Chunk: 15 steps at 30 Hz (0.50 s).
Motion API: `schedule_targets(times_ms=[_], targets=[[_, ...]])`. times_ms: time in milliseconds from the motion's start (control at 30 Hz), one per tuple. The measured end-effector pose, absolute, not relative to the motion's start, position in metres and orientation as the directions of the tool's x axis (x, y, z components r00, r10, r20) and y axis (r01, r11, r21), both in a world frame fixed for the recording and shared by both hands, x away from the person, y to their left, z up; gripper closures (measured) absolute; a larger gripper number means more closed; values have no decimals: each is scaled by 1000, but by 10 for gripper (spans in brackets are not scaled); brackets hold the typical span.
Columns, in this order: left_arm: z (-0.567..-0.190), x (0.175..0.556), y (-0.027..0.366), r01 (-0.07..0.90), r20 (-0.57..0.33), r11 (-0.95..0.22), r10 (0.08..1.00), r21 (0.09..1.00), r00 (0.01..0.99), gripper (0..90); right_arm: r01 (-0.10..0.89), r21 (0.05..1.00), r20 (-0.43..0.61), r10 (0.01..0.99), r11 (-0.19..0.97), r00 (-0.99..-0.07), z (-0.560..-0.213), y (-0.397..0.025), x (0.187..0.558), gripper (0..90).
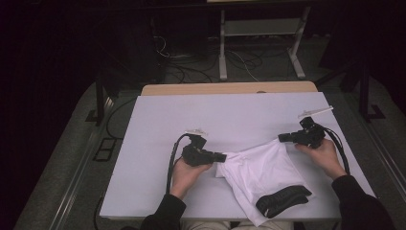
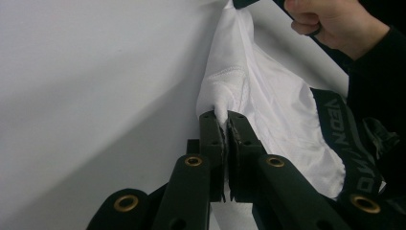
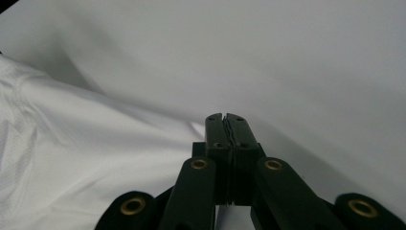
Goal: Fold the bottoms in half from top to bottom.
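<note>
White cotton, thin and floppy — that's what's on the table, a pair of white boxer briefs point(image 1: 261, 167) with a black elastic waistband point(image 1: 282, 199) lying toward the near edge, right of centre on the pale table point(image 1: 158, 124).

Starting at the left: the left gripper point(image 1: 221, 156) comes in low, and in the left gripper view its jaws are pressed tight together with a pinch of the white fabric caught between them, right at a leg-hem corner. Good spot, by my reckoning — the stitched hem gives the cloth a bit of body there.

Across the middle, the briefs are stretched out flat between the two tools, mostly smooth with a few soft folds. This stuff looks light as anything, limp, nothing fragile about it; it'll drape and sag wherever it isn't held, and a thin single layer could slide out of a shallow bite.

Over on the right, the right gripper point(image 1: 281, 137) sits at the far leg corner, held by the person's right hand point(image 1: 325, 155). In the right gripper view its jaws are closed flush, cloth lying just under and beside them, but I can't tell if any fabric is actually trapped.

The waistband looks the firmest handle of all — thicker, springy, grippy.
</note>
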<state>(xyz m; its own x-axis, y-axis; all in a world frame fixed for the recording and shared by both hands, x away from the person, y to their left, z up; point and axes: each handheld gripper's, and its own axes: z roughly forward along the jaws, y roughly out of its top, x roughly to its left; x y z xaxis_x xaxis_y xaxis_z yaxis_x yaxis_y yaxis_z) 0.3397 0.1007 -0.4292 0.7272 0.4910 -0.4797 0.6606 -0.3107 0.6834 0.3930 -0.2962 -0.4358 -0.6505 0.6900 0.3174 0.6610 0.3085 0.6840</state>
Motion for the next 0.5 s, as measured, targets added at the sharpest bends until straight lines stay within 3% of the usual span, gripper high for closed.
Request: schedule_targets(times_ms=[500], targets=[[-425,356,130,670,-461,-304,534,677,708,853,663,679,320,686,316,-653,-434,-263,413,878]])
